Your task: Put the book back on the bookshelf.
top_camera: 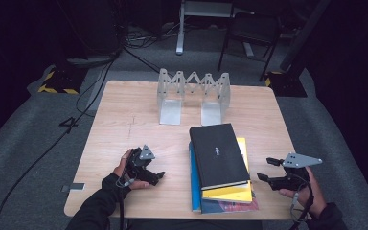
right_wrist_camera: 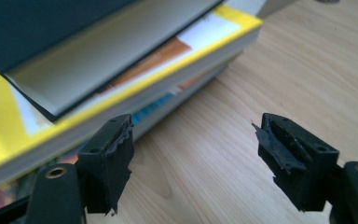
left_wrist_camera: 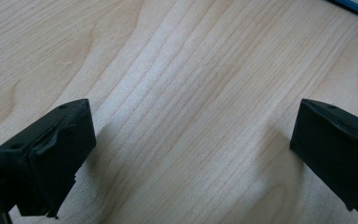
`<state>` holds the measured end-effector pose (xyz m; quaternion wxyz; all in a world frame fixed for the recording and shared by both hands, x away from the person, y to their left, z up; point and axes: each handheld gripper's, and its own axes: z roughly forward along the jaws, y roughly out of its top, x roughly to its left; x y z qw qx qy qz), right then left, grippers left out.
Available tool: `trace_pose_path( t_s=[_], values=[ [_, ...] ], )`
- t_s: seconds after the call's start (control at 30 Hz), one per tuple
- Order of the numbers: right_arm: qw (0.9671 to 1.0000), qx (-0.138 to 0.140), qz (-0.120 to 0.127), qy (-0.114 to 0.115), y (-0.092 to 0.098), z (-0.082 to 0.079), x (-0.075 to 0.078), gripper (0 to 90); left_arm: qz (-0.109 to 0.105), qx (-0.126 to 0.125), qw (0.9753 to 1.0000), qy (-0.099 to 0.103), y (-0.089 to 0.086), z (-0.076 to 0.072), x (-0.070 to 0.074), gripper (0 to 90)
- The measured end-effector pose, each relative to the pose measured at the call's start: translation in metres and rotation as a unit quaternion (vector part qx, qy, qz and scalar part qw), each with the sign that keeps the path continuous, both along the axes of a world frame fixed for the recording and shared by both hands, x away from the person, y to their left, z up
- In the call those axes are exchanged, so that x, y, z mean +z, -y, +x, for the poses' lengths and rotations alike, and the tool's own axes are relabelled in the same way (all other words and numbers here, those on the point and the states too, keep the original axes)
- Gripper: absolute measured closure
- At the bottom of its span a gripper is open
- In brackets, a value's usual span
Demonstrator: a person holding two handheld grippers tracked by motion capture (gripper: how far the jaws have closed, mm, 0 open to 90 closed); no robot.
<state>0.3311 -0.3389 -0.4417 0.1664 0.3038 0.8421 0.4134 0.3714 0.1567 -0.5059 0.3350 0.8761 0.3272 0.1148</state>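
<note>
On the near left of the counter (top_camera: 124, 115) the left gripper (top_camera: 157, 176) rests low over bare wood, jaws spread wide with nothing between them. Right of it, at the near middle, lies the stack of books (top_camera: 223, 167), a black book (top_camera: 218, 153) on top of a yellow one (top_camera: 230, 191). Just beside the stack's right edge, the right gripper (top_camera: 267, 168) points at it, jaws wide apart and empty.
</note>
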Motion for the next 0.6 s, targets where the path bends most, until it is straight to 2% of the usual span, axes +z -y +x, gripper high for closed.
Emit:
trace_pose_path(
  t_s=[0.23,0.33,0.5,0.57,0.6],
  values=[
    [0.9995,0.019,0.006,0.023,-0.017,-0.003,0.025,26.4,0.001,0.000,1.0000,-0.002,0.004,0.002,0.000,0.2],
    [0.9992,0.031,0.007,0.025,-0.027,-0.004,0.033,26.4,0.002,-0.006,1.0000,0.000,0.008,0.004,0.000,0.2],
    [0.9983,0.057,0.006,0.011,-0.048,-0.001,0.034,25.4,0.002,-0.007,1.0000,0.001,0.013,0.008,0.001,0.5],
    [0.9977,0.065,0.018,-0.005,-0.055,0.002,0.033,24.7,0.000,-0.002,1.0000,-0.002,0.015,0.011,0.001,1.9],
    [0.9977,0.065,0.018,-0.005,-0.055,0.002,0.033,24.7,0.000,-0.002,1.0000,-0.002,0.015,0.011,0.001,3.9]
  ],
)
